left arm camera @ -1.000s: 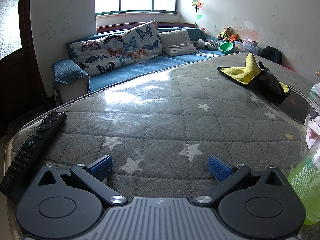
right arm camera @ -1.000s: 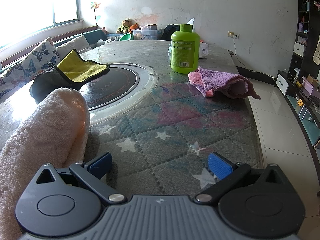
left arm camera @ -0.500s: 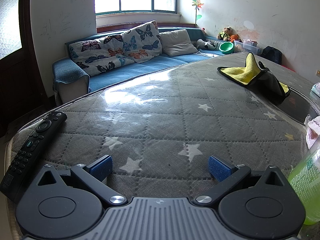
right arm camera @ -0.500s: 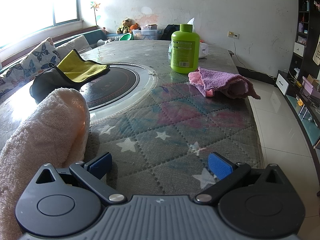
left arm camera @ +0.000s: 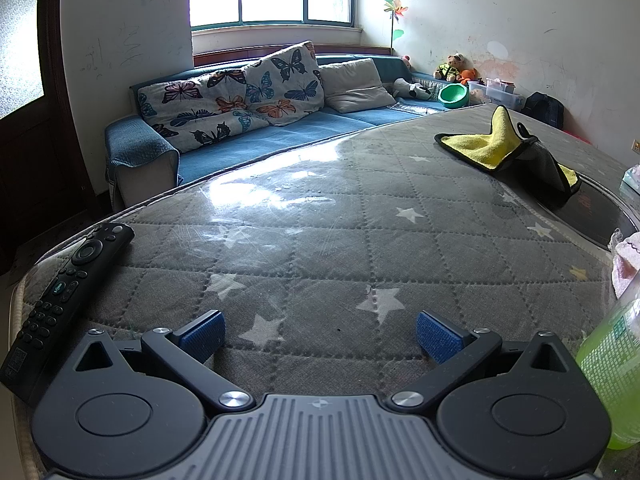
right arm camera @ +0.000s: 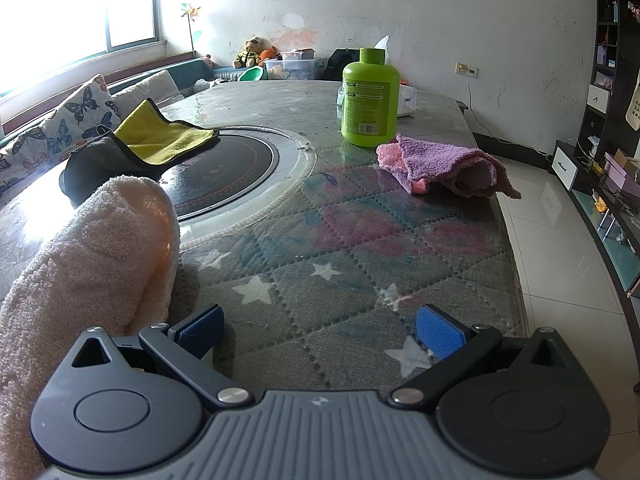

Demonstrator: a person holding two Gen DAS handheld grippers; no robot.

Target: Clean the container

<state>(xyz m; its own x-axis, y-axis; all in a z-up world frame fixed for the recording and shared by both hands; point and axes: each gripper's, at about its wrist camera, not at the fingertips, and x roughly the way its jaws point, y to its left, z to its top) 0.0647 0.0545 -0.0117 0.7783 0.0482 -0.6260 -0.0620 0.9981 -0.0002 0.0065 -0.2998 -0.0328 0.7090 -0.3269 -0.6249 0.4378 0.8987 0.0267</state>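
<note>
A bright green capped bottle (right arm camera: 370,98) stands upright on the far side of the table, with a crumpled pink-and-purple cloth (right arm camera: 444,166) just right of it. A second translucent green bottle (left arm camera: 614,372) sits at the right edge of the left wrist view, close beside my left gripper (left arm camera: 320,332), which is open over bare table. My right gripper (right arm camera: 320,328) is open too, nothing between its blue pads. A pale pink towel (right arm camera: 92,248) lies against its left side. A yellow-and-grey cloth (right arm camera: 148,140) lies partly over the round black hob (right arm camera: 224,172).
A black remote control (left arm camera: 60,296) lies at the table's left edge. The quilted star-patterned table cover (left arm camera: 320,240) lies under clear plastic. A blue sofa (left arm camera: 256,132) with cushions runs behind the table. Tiled floor and dark shelving (right arm camera: 608,80) are on the right.
</note>
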